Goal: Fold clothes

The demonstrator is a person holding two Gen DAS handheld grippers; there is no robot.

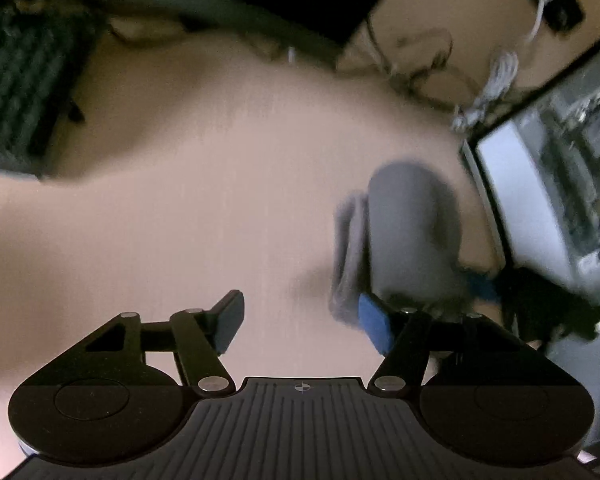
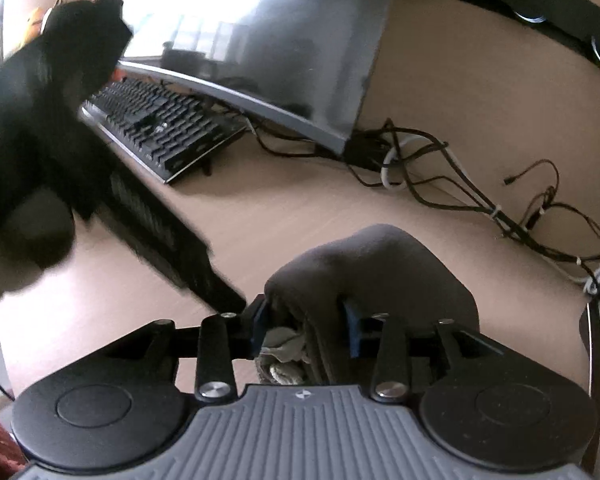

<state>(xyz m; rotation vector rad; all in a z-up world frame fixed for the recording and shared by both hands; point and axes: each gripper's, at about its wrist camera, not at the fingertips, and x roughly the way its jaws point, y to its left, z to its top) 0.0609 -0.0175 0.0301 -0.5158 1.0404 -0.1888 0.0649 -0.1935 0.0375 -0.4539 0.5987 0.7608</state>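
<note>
My right tool [image 2: 306,330] is clamped on a bundled dark grey garment [image 2: 374,270], its blue pads [image 2: 352,330] pressed into the folds on either side; a paler bit of fabric [image 2: 284,344] shows low between the fingers. The bundle bulges forward beyond the tips, over the pale wood counter [image 2: 300,208]. In the left wrist view the same garment [image 1: 412,232] appears as a blurred grey lump off to the right, with the blue pads of the other tool at its base.

My left tool [image 1: 304,326] is spread wide with nothing between its fingers, just bare counter [image 1: 204,184] ahead. That is the roomiest stretch I can see: an open band of wood running from the tool toward the far side.

Around it, things crowd in. A black keyboard [image 2: 160,128] sits to the left of the bundle, tucked under the lower edge of a curved monitor [image 2: 268,36]. In the right wrist view a dark, blurred shape [image 2: 40,128] fills the left side; I cannot tell exactly what it is. To the right a tangle of black and white cables [image 2: 452,176] trails across the counter. In the left wrist view a pale computer case [image 1: 548,200] stands close on the right of the garment, hemming in that side, and the keyboard [image 1: 16,92] lies at far left.
</note>
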